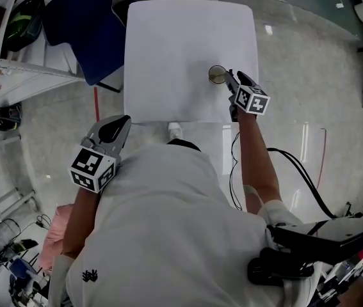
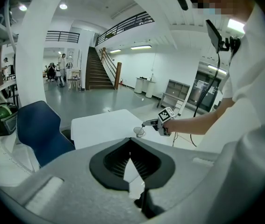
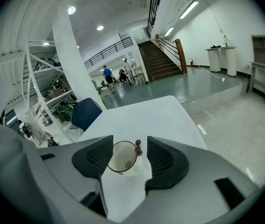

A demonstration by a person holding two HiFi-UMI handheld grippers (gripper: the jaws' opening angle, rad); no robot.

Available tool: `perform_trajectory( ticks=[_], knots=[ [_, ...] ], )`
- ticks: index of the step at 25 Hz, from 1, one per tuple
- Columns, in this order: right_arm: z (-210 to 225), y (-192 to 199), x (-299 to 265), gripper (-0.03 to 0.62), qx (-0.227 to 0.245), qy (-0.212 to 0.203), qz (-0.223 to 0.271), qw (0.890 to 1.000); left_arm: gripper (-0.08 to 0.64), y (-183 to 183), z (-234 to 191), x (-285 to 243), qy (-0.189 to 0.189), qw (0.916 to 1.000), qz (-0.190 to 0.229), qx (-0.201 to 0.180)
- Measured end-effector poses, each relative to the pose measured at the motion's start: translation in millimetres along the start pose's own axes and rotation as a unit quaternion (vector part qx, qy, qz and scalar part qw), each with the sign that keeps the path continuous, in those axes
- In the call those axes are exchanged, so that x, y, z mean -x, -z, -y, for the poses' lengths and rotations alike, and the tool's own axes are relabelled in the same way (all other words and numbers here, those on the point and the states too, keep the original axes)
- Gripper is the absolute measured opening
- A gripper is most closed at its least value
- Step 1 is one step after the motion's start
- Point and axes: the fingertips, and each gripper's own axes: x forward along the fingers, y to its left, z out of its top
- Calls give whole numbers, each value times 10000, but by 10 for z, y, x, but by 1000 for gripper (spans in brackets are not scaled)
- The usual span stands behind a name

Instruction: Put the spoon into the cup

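Note:
A small glass cup (image 1: 217, 74) with a dark rim stands near the right edge of the white table (image 1: 168, 50). In the right gripper view the cup (image 3: 121, 158) sits between the jaws, and a spoon leans inside it with its brown knobbed handle end (image 3: 138, 147) above the rim. My right gripper (image 3: 125, 146) is open around the cup, pads apart from it and from the spoon. From above, the right gripper (image 1: 228, 77) is just right of the cup. My left gripper (image 1: 122, 121) hangs off the table's near-left corner, shut and empty; its view shows the left gripper (image 2: 131, 143) aimed at the distant cup (image 2: 139, 132).
A blue chair (image 1: 79, 18) stands off the table's far-left corner and shows too as the chair (image 2: 39, 129). White shelving (image 1: 15, 69) lines the left side. A black cable (image 1: 299, 171) runs over the floor at the right. People stand far off by a staircase (image 3: 162, 59).

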Motion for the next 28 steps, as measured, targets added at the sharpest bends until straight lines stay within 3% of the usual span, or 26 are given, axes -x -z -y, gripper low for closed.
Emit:
perform_trajectory(
  ticks=[7, 12, 16, 18, 23, 28],
  knots=[
    [-282, 72, 527, 228, 66, 197, 186, 9996, 9, 268, 101, 348, 206, 9997, 107, 81],
    [-670, 294, 942, 138, 184, 163, 254, 9994, 9, 479, 209, 593, 406, 9990, 186, 52],
    [-1159, 554, 1220, 27, -70, -192, 255, 9995, 9, 633, 252, 881, 488, 9982, 334, 37],
    [-1466, 719, 1347, 9, -49, -414, 153, 9990, 9, 732, 253, 1060, 481, 9980, 397, 75],
    [-2358, 1165, 1679, 9, 230, -1084, -157, 9937, 9, 1028, 224, 1529, 478, 9977, 475, 96],
    [-2967, 1531, 2139, 9, 537, -1169, -157, 9916, 9, 1381, 323, 1891, 519, 9971, 508, 217]
  ],
)
